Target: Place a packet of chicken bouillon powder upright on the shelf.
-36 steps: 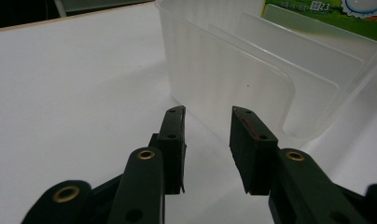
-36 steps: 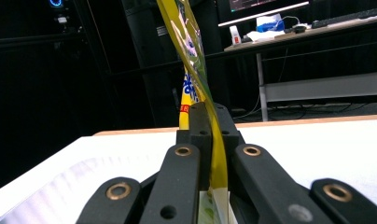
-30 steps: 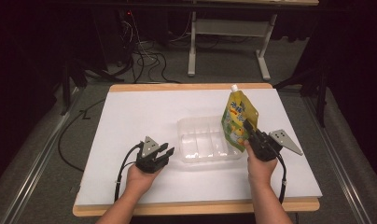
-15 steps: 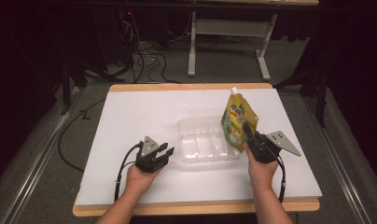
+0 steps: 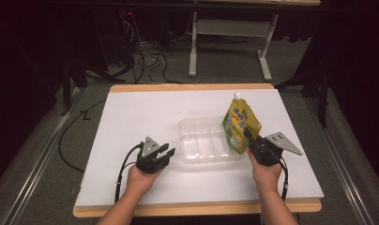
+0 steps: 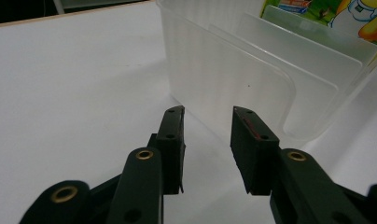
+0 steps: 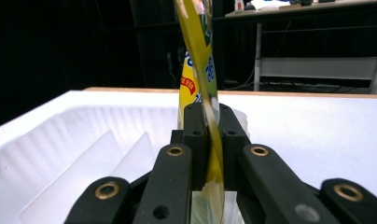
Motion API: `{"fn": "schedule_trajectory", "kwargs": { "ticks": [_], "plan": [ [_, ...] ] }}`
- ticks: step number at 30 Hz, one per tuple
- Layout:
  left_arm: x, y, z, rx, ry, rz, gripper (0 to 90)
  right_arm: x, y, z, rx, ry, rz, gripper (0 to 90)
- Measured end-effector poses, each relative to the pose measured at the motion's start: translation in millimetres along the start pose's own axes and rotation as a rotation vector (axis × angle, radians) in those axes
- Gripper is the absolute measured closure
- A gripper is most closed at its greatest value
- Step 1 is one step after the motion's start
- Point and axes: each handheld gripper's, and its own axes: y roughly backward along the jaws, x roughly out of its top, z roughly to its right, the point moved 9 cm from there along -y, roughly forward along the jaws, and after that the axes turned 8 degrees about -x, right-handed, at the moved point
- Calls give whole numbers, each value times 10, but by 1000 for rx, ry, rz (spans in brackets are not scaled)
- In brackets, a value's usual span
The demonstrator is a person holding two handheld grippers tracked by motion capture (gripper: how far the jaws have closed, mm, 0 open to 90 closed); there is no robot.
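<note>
right tongs [image 5: 251,139] clamped on yellow-green spouted pouch [image 5: 240,123] over clear divided plastic tray [image 5: 201,140] | left tongs [image 5: 165,153] apart, beside tray

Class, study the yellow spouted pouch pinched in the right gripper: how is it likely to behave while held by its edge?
The pouch looks soft-walled and leans in the right gripper view, so it would probably flex rather than stay rigid. The right gripper pinches only its thin edge, so it may swing or slip. Its glossy film hints at slipperiness.

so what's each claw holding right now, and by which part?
Right claw is shut on the yellow pouch, pinching its lower edge. Left claw is open, holding nothing, just short of the clear tray.
</note>
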Motion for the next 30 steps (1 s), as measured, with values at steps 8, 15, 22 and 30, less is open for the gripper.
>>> {"fn": "schedule_trajectory", "kwargs": {
  "ticks": [8,15,22,30],
  "plan": [
    [0,4,-13,-1,12,1,639,-105,-2,2,-9,34,-49,844],
    [-3,33,-32,8,8,-2,574,-163,51,-9,28,53,-97,603],
    [-2,191,-149,29,20,9,495,-213,322,49,117,113,-140,328],
    [-175,631,-389,78,-36,-18,357,-345,586,740,-10,88,-170,146]
  ]
}}
